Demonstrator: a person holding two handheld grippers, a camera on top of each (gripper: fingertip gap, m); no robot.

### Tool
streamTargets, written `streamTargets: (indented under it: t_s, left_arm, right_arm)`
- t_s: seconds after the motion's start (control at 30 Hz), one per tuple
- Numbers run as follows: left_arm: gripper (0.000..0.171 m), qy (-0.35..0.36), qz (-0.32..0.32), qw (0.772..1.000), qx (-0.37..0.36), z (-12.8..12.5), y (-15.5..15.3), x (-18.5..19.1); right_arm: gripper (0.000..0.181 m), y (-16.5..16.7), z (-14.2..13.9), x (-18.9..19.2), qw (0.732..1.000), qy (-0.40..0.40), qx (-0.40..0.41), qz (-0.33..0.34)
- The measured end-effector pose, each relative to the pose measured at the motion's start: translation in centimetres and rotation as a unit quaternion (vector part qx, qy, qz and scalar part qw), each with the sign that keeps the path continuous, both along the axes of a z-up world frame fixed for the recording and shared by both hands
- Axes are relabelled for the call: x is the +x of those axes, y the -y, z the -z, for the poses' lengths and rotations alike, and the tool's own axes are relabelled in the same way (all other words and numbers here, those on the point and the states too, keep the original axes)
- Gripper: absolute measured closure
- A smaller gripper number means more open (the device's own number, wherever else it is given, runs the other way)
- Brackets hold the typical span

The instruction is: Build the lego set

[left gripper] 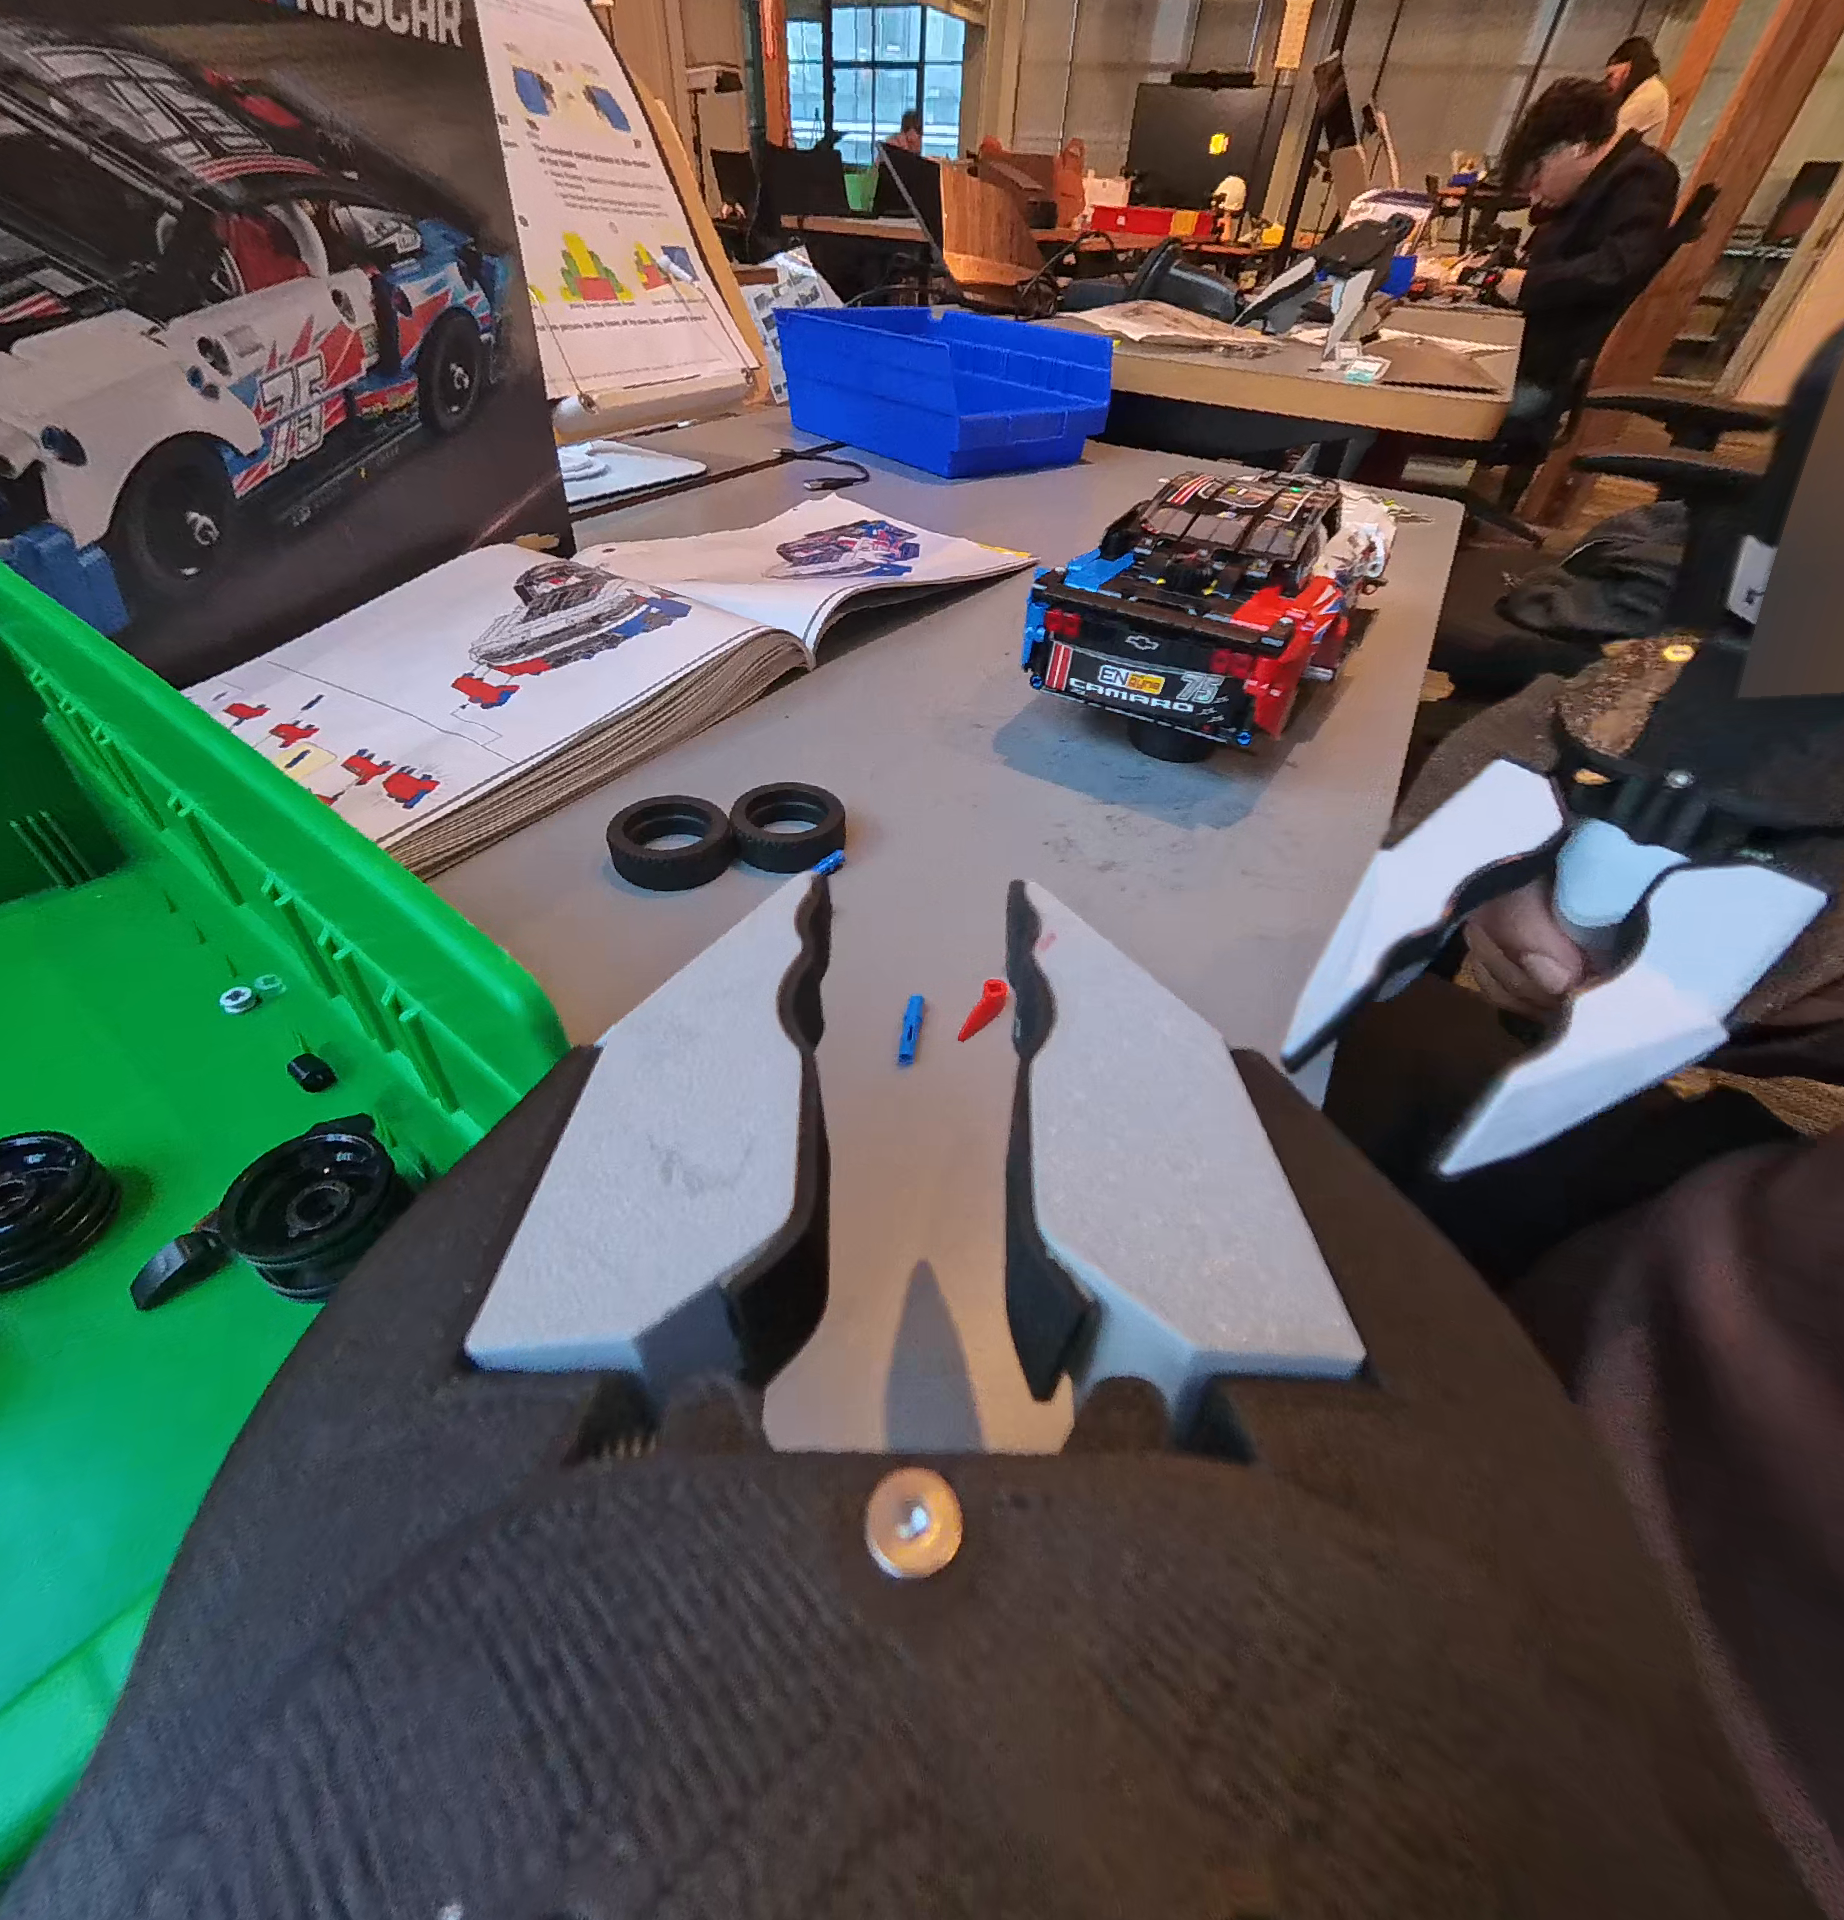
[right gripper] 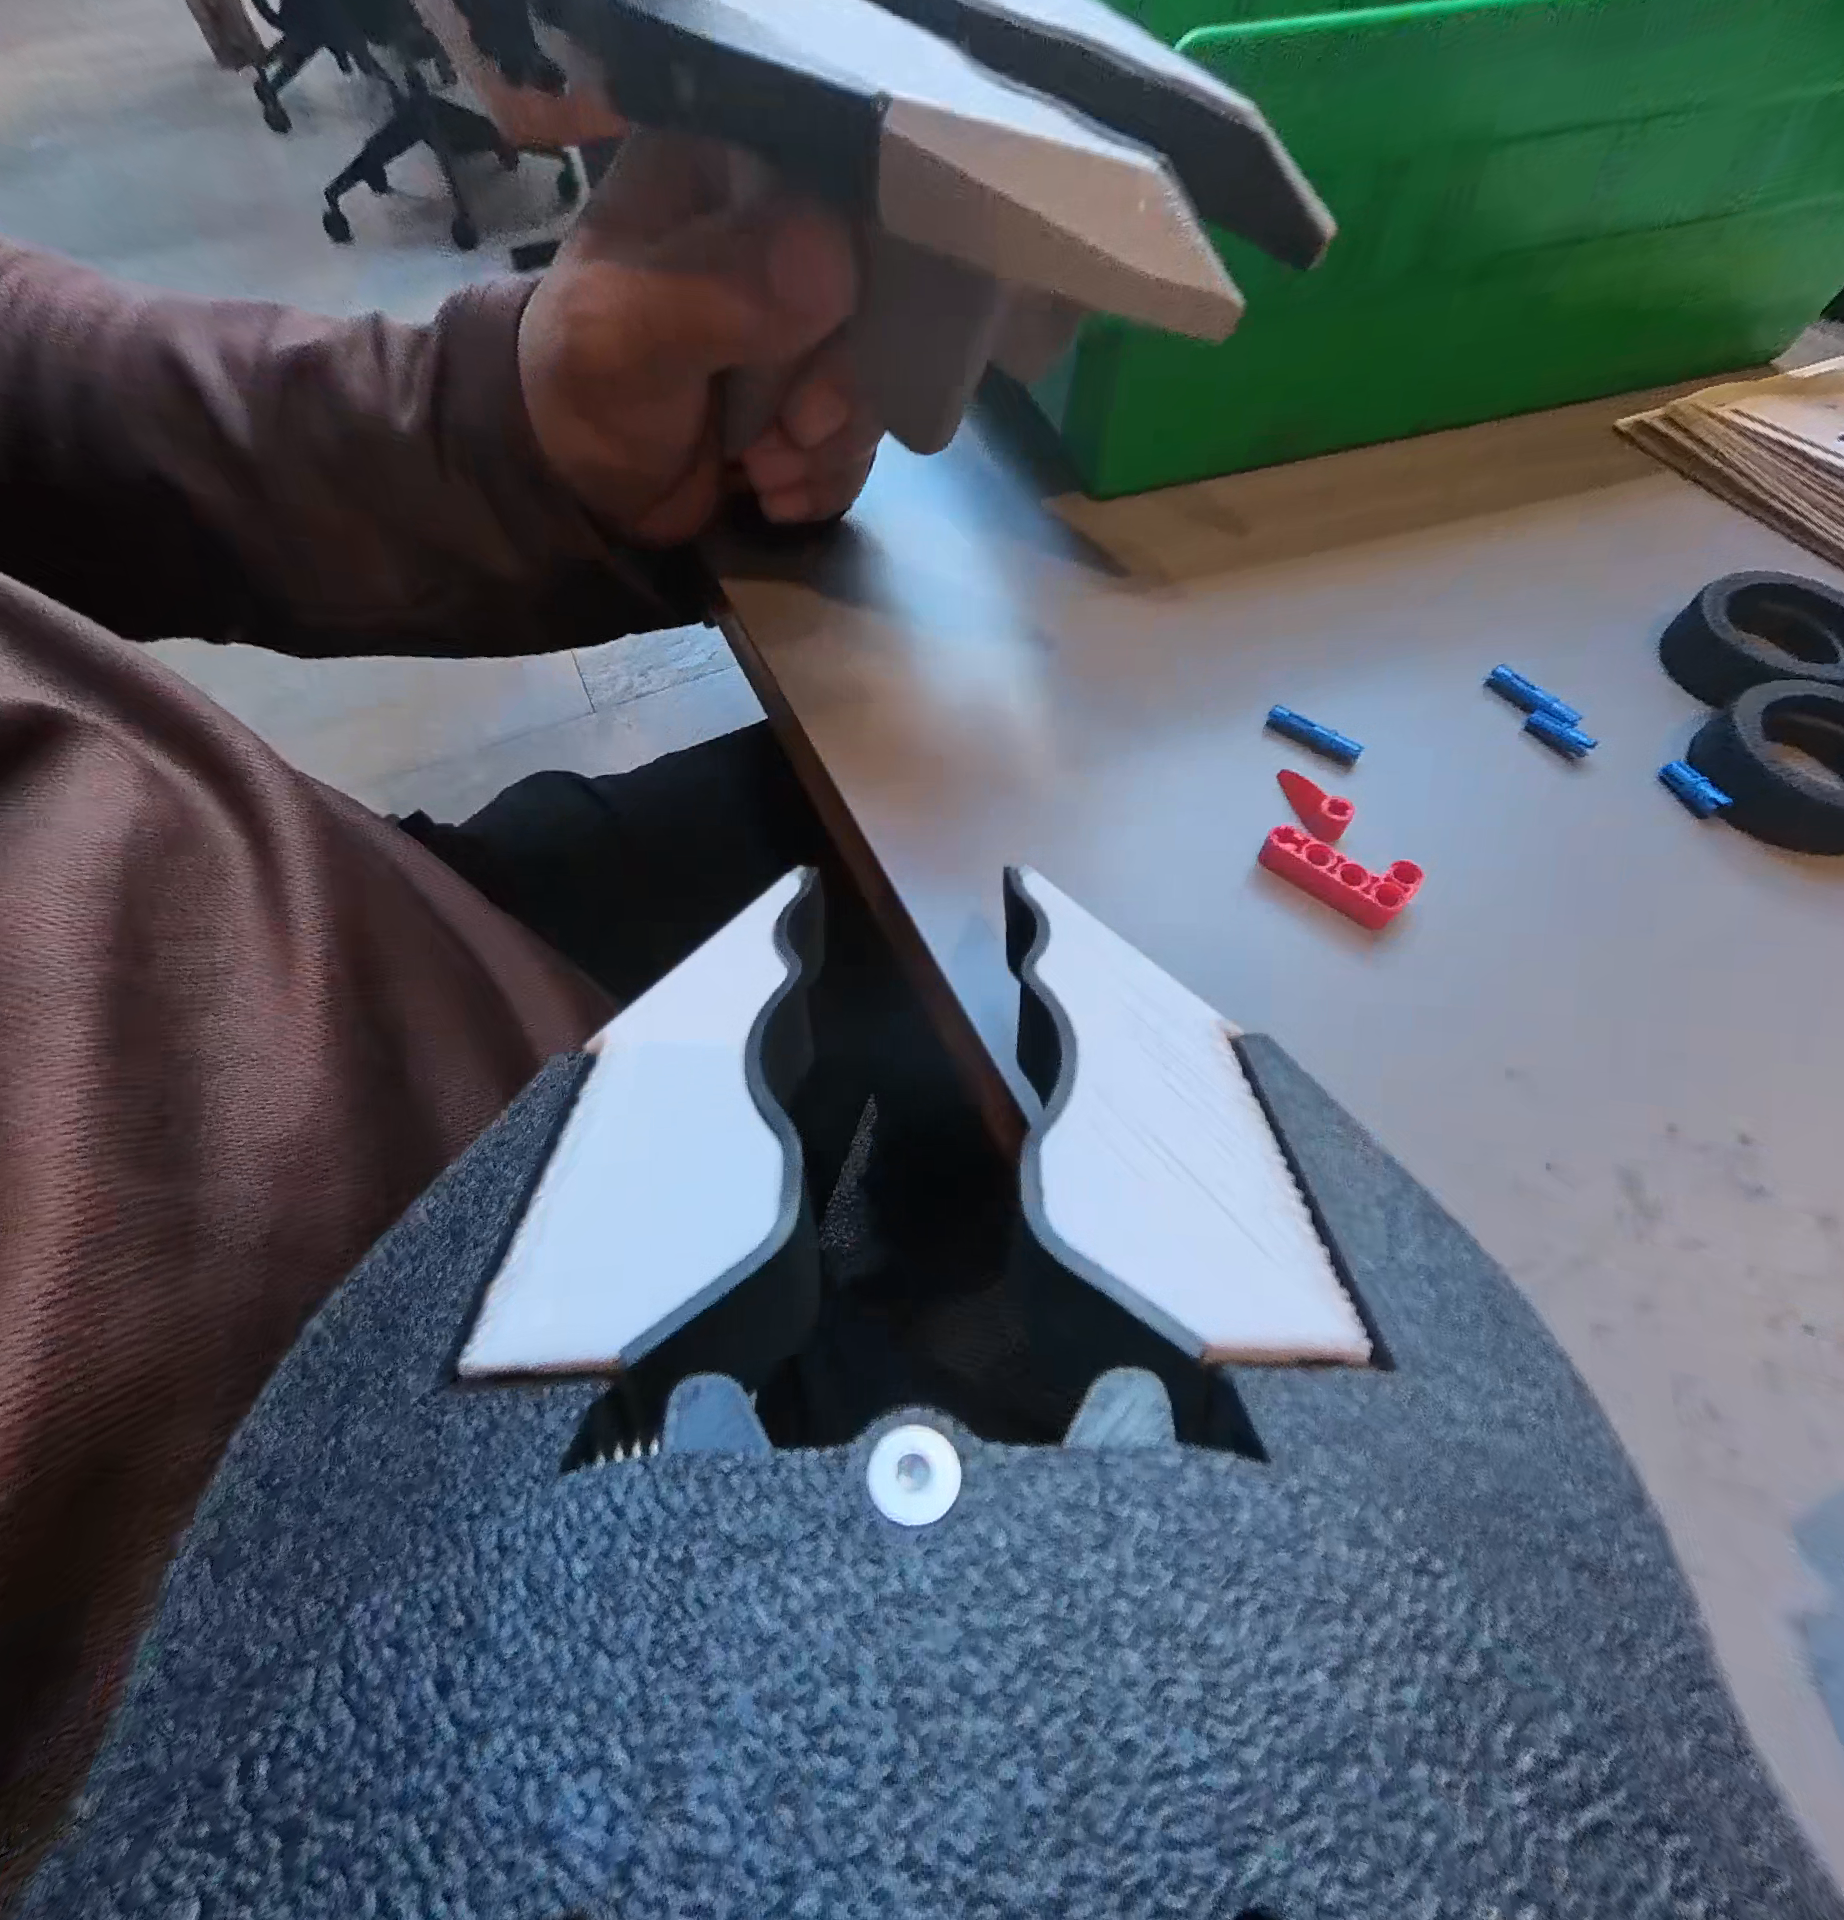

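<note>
Surface: grey tabletop [left gripper: 928,727], workshop behind.
Left gripper [left gripper: 918,904]: jaws apart, empty, above small blue pin [left gripper: 910,1029] and red tapered piece [left gripper: 983,1010].
Right gripper [right gripper: 913,894]: jaws apart, empty, straddling table's near edge.
Model: red, blue and black lego car [left gripper: 1198,613], far right.
Around: two black rubber tyres [left gripper: 726,833]; open instruction booklet [left gripper: 585,665]; green plastic bin [left gripper: 170,1039], left.

Shared workshop/lab space. Grey worktables [left gripper: 1313,395] carried a blue parts bin [left gripper: 939,384], monitors [left gripper: 1198,145] and clutter; office chairs [right gripper: 409,135], timber posts [left gripper: 1728,208] & a seated person [left gripper: 1593,229] filled the bkgd.

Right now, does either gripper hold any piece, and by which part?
No. The left gripper and right gripper are both open and empty.
</note>
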State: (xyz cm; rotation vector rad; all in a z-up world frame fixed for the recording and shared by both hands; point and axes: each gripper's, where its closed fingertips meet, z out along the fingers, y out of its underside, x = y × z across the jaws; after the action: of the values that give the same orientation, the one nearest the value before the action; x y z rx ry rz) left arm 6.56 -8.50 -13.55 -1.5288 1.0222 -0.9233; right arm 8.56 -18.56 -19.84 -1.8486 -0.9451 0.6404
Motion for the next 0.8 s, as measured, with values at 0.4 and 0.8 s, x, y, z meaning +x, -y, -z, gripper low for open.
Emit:
streamTargets:
  t_s: [0.4, 0.8]
  left_arm:
    - [0.14, 0.0, -0.017, 1.0, 0.0, 0.0, -0.44, -0.19]
    - [0.14, 0.004, -0.014, 1.0, 0.002, -0.14, -0.33, -0.24]
  right_arm:
    - [0.147, 0.28, -0.61, -0.28, 0.998, -0.049, -0.018, -0.025]
    - [0.147, 0.45, -0.92, -0.3, 0.998, -0.04, -0.013, -0.042]
